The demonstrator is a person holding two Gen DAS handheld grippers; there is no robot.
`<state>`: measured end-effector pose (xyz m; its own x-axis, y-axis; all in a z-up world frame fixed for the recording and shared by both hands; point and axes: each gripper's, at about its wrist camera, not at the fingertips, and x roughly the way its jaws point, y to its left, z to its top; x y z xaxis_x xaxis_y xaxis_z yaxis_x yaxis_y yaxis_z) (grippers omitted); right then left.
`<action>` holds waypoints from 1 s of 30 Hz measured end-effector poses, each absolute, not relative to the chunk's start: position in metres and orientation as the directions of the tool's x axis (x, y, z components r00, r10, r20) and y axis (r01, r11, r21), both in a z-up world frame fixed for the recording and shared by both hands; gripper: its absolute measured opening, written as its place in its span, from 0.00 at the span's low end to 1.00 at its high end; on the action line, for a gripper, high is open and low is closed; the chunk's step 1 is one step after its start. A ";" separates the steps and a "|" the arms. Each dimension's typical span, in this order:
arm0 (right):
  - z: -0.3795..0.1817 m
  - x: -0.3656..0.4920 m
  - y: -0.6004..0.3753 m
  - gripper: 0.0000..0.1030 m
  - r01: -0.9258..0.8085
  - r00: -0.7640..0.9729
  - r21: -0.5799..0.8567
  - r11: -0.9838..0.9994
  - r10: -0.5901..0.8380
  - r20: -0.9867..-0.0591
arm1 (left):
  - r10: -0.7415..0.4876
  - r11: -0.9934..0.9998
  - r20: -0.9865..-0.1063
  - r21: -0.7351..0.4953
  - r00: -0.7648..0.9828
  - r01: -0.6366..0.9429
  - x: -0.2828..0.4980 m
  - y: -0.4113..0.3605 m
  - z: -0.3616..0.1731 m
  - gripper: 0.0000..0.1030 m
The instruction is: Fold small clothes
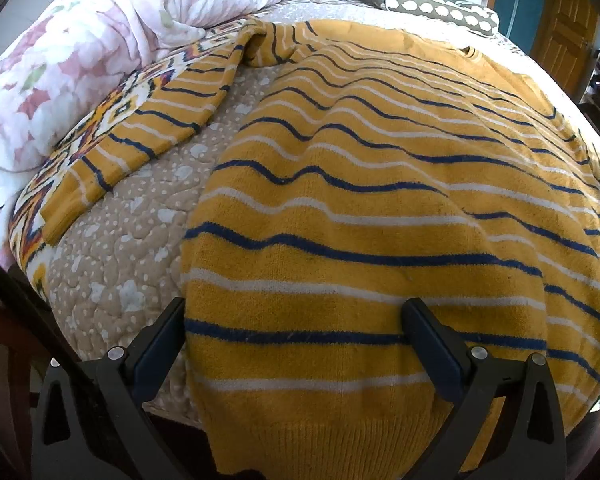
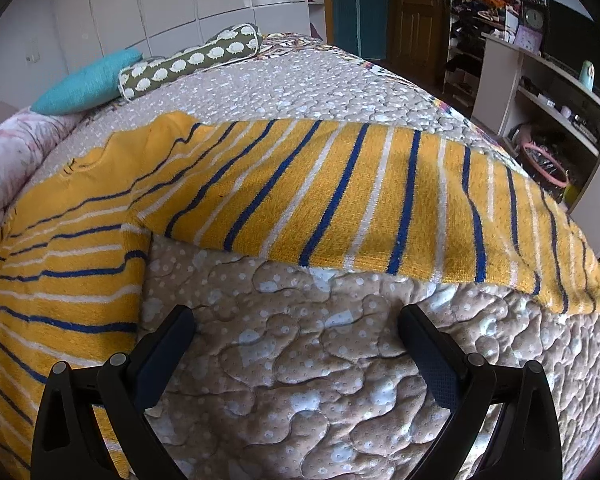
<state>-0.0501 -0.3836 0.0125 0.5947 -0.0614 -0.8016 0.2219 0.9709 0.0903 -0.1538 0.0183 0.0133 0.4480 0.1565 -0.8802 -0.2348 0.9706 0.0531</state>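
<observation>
Both claws gape wide: left claw [image 1: 294,312] over the striped sweater [image 1: 380,184], right claw [image 2: 296,320] over bare quilt [image 2: 300,380].

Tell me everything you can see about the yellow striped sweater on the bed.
The sweater is a mustard-yellow knit with thin navy and white stripes and a ribbed hem. It lies spread out, slightly rippled, on the beige quilted bedspread. One sleeve angles away onto a patterned blanket edge; the other sleeve stretches straight out sideways. The hem hangs over the bed edge between the open fingers of the left claw. The right claw is open over the bedspread.
</observation>
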 end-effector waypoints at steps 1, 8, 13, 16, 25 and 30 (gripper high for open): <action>0.013 -0.051 -0.384 1.00 0.222 0.598 0.099 0.970 -0.056 -0.799 | 0.157 0.971 -0.880 0.054 0.449 -0.235 -0.154 0.018 0.013 1.00; 0.015 -0.057 -0.408 1.00 0.244 0.648 0.290 0.925 0.067 -0.759 | 0.171 0.968 -0.871 0.061 0.460 -0.245 -0.155 0.017 0.013 1.00; 0.014 -0.051 -0.395 1.00 0.226 0.612 0.209 0.951 0.028 -0.791 | 0.179 0.967 -0.866 0.069 0.466 -0.244 -0.156 0.015 0.014 1.00; 0.014 -0.049 -0.388 1.00 0.226 0.598 0.154 0.962 -0.012 -0.802 | 0.185 0.967 -0.862 0.076 0.472 -0.241 -0.156 0.013 0.015 1.00; 0.032 -0.110 -0.458 0.86 0.339 0.739 0.417 0.843 0.035 -0.673 | 0.081 0.969 -0.830 -0.063 0.552 -0.237 -0.166 0.026 0.062 0.91; 0.038 -0.167 -0.513 0.76 0.480 0.735 0.430 0.764 -0.084 -0.672 | 0.058 0.970 -0.784 -0.101 0.618 -0.219 -0.169 0.026 0.087 0.91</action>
<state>-0.1666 -0.5131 0.0383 0.7354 -0.0840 -0.6724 0.4804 0.7644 0.4300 -0.1693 0.0255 0.0874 0.6185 0.0584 -0.7836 -0.2192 0.9705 -0.1007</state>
